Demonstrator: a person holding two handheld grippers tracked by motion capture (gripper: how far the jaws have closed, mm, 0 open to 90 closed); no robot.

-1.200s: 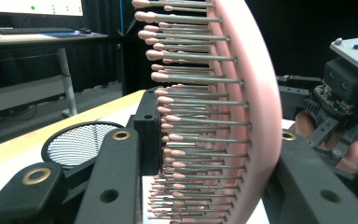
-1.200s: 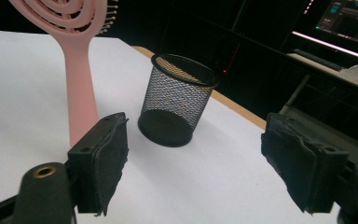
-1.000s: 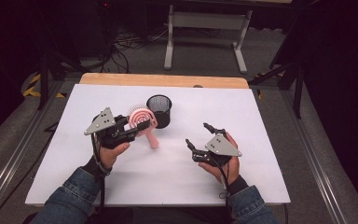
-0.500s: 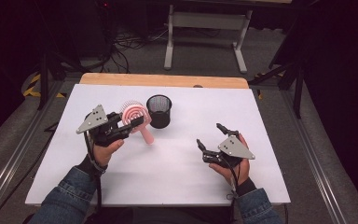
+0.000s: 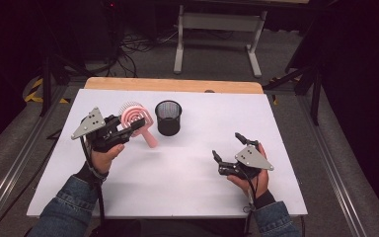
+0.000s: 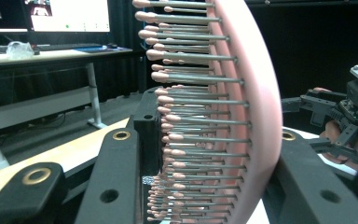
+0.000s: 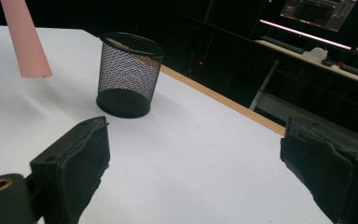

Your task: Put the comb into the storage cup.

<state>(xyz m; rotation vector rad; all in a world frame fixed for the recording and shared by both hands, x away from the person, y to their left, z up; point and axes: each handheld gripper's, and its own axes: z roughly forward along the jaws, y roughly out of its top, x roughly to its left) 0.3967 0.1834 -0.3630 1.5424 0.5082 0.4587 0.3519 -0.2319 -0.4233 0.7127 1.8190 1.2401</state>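
Since a second ago: left gripper drawn back leftward from the mesh cup, taking the pink hairbrush with it; right gripper drawn rightward and toward the table's near edge.

Left hand: forearm in a denim sleeve entering from the bottom left, gripper held above the white table, pointing right and away toward the cup. Jaws pinching the round brush head; in the left gripper view the bristles stand between the two black jaws. Brush handle slanting down to the right, its end near the table, clear of the cup.

Right hand: low at the table's right front, gripper pointing left. Jaws spread wide, nothing between them.

Mesh cup: black, upright, at the table's centre rear, just right of the brush, well apart from the right gripper.
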